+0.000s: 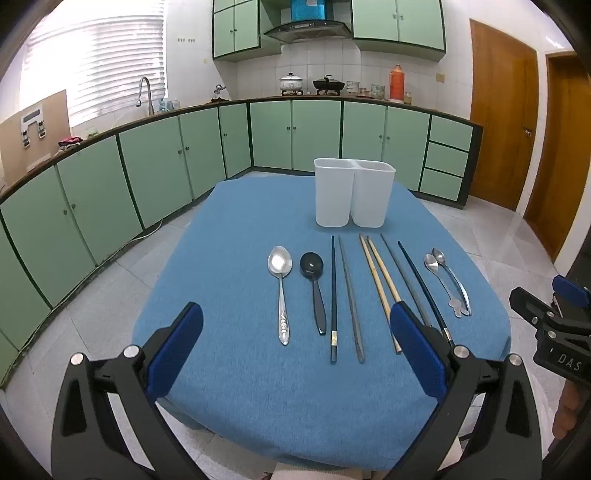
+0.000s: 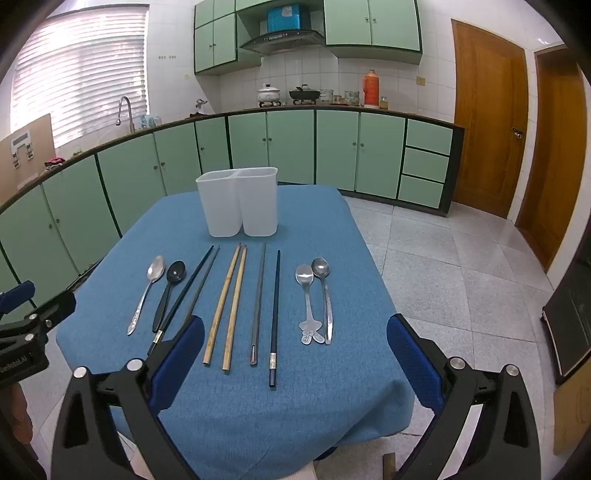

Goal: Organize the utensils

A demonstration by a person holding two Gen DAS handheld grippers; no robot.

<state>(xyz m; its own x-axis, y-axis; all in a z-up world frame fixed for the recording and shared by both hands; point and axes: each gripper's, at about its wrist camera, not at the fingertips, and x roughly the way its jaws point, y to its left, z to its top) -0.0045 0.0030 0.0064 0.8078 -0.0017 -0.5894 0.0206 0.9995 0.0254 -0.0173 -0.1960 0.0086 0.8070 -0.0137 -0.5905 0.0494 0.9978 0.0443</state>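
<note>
White holder stands behind utensils on blue tablecloth.

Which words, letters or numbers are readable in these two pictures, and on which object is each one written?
"DAS": white letters on the black body of the right gripper, cut by the picture edge.
White print on the black body of the left gripper: too blurred to read.
Blue box above the grey range hood: label unreadable.

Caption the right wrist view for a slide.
Open right tool above spoons and chopsticks on blue tablecloth, empty white holder behind.
</note>
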